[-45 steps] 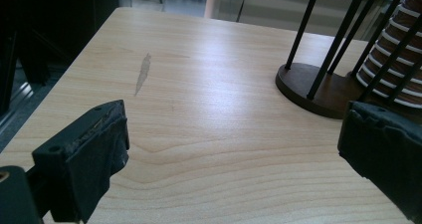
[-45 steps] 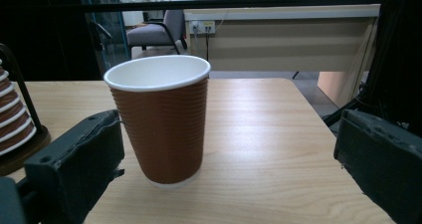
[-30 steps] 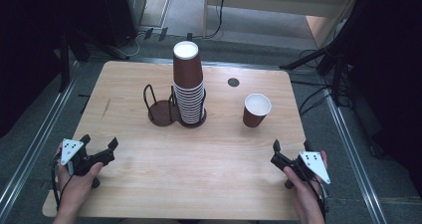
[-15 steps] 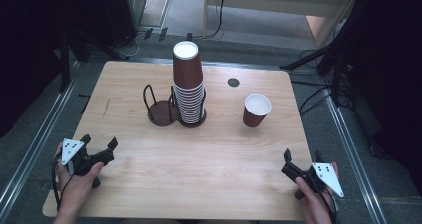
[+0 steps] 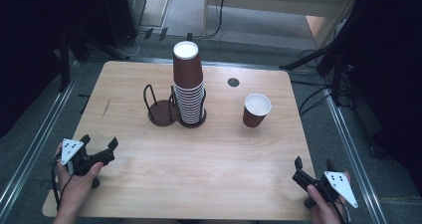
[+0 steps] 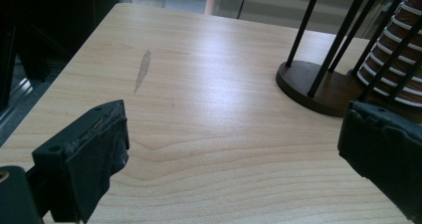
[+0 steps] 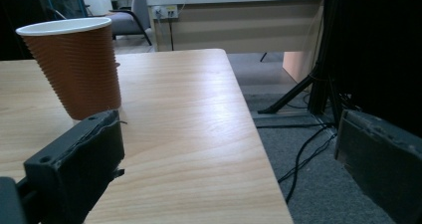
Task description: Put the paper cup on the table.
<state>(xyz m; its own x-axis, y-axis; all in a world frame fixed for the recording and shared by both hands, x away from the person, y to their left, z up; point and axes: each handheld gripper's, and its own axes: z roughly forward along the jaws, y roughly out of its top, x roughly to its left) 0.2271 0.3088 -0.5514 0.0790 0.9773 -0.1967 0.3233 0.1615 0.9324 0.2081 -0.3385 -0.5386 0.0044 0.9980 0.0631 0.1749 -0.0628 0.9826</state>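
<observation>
A tall stack of upside-down brown ribbed paper cups (image 5: 188,87) stands in one ring of a black wire cup holder (image 5: 160,112); the other ring is empty. One brown cup (image 5: 257,110) stands upright to the right, white inside. My left gripper (image 5: 99,142) is held open near the table's front left corner, pointing toward the holder (image 6: 323,79) and the stack (image 6: 398,59). At the front right corner my right gripper (image 5: 313,162) is open with one jaw past the table's right edge. The single cup (image 7: 74,69) stands ahead of its left jaw.
The wooden table (image 5: 199,169) has a small black round mark (image 5: 233,82) at the back and a grey smudge (image 5: 106,108) at the left. Cables and stand legs (image 5: 318,64) lie on the floor to the right.
My right gripper has moved right and toward the table's front right corner, turning to point farther ahead. The left gripper has barely moved.
</observation>
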